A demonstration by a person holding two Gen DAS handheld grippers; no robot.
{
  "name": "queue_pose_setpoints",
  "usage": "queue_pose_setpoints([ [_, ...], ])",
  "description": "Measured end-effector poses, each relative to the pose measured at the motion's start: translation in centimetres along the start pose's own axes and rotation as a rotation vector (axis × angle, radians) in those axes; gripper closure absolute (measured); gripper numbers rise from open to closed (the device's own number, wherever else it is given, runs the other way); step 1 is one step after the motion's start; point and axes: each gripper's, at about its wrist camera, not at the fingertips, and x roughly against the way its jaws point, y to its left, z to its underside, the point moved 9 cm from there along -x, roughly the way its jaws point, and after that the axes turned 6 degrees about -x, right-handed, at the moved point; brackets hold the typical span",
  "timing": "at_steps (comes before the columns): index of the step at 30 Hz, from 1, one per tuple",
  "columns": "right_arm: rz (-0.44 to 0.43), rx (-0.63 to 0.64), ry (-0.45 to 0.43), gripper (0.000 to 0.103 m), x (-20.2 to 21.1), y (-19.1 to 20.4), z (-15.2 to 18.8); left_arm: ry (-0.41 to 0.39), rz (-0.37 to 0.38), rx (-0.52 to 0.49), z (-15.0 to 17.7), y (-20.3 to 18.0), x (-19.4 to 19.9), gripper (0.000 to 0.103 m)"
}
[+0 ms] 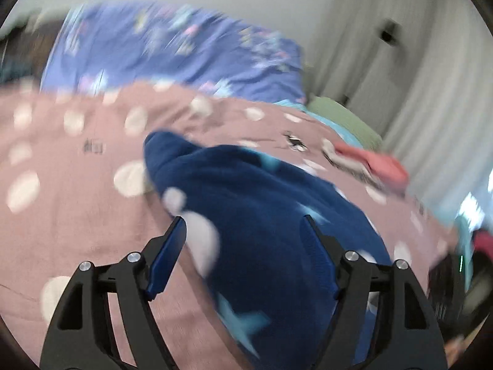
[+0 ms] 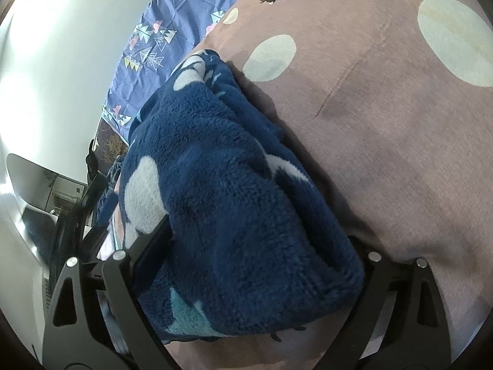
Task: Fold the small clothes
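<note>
The fleece garment (image 2: 234, 191) lies folded on the bed (image 2: 400, 123), centre frame. Right gripper (image 2: 262, 246) pinches its thick edge; left gripper (image 1: 243, 246) jaws spread. Soft, light, bulky: grip the edges.

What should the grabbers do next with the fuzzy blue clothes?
Probably the left gripper should close on the blue fleece garment. Its jaws stand open around the cloth, while the right gripper seems to hold the bunched other end on the pink dotted blanket.

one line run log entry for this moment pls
task: fold small clothes | left gripper: open over blue fleece | right gripper: fleece bunched between fingers, grip unclear | surface: pink bedspread
</note>
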Motion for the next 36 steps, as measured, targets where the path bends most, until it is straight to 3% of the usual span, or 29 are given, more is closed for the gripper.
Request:
queue_pose_setpoints([
  [3, -0.01, 0.008, -0.002, 0.008, 0.0, 0.1, 0.0, 0.081, 0.052, 0.154, -0.2, 3.2, -4.0, 0.019],
  [7, -0.009, 0.013, -0.011, 0.007, -0.1, 0.2, 0.0, 0.15, 0.147, 0.252, 0.1, 4.7, -8.5, 0.002],
  [16, 0.008, 0.078, -0.06, 0.01, 0.0, 0.6, -0.1, 0.149, 0.18, 0.151, -2.0, 4.5, -12.4, 0.003],
  [17, 0.006, 0.086, -0.073, 0.016, 0.3, 0.7, -0.2, 0.148, 0.194, 0.133, -2.1, 4.4, -12.3, 0.019],
  [18, 0.005, 0.101, -0.09, 0.02, 0.6, 1.0, -0.2, 0.144, 0.236, 0.116, -2.0, 3.8, -11.9, 0.029],
  [20, 0.014, 0.16, -0.12, 0.035, 1.4, 2.0, -0.2, 0.117, 0.239, 0.079, -2.3, 3.3, -10.9, 0.041],
  [23, 0.008, 0.278, -0.164, 0.048, 2.9, 4.2, -0.2, 0.048, 0.261, 0.05, -3.7, 2.6, -7.8, 0.049],
  [30, -0.04, 0.445, -0.248, 0.052, 5.3, 8.6, -1.3, -0.104, 0.228, -0.057, -7.3, 0.4, -0.1, 0.05],
  [36, -0.132, 0.581, -0.158, 0.054, 2.3, 14.6, -5.2, -0.192, 0.112, -0.08, -11.0, 2.4, 4.3, 0.05],
])
